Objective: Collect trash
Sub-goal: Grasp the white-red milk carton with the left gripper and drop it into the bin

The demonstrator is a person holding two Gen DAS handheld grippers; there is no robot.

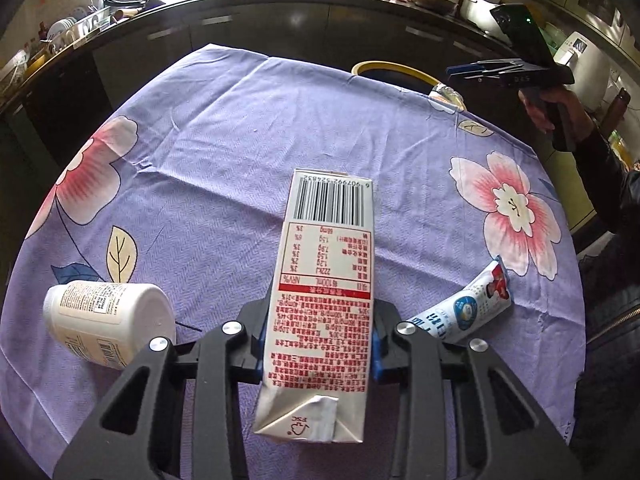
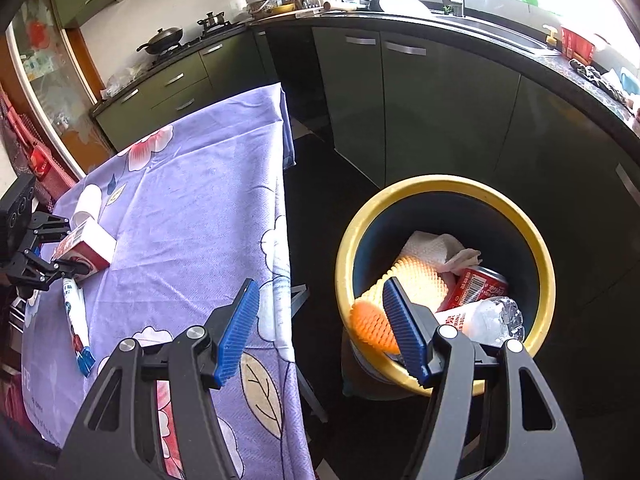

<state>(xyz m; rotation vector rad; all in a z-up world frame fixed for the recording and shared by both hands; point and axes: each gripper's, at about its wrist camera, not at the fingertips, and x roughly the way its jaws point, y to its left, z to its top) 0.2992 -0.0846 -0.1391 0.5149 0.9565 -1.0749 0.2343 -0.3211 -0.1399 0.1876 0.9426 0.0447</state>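
A white milk carton (image 1: 324,280) with red print and a barcode lies on the purple flowered tablecloth (image 1: 220,140). My left gripper (image 1: 319,346) is shut on it, blue pads pressed against both long sides. The right wrist view shows the same carton (image 2: 90,246) in the left gripper (image 2: 66,248) at the table's far end. My right gripper (image 2: 320,284) is open with nothing between its fingers, between the table edge and the yellow-rimmed bin (image 2: 440,182). A white pill bottle (image 1: 106,320) lies on its side left of the carton, and a squeezed tube (image 1: 468,312) lies to the right.
The bin holds a paper towel (image 2: 432,246), orange foam netting (image 2: 404,284), a red can (image 2: 476,286) and a clear plastic bottle (image 2: 488,320). Dark kitchen cabinets (image 2: 420,112) ring the table. A person's hand (image 1: 556,108) holds the right gripper.
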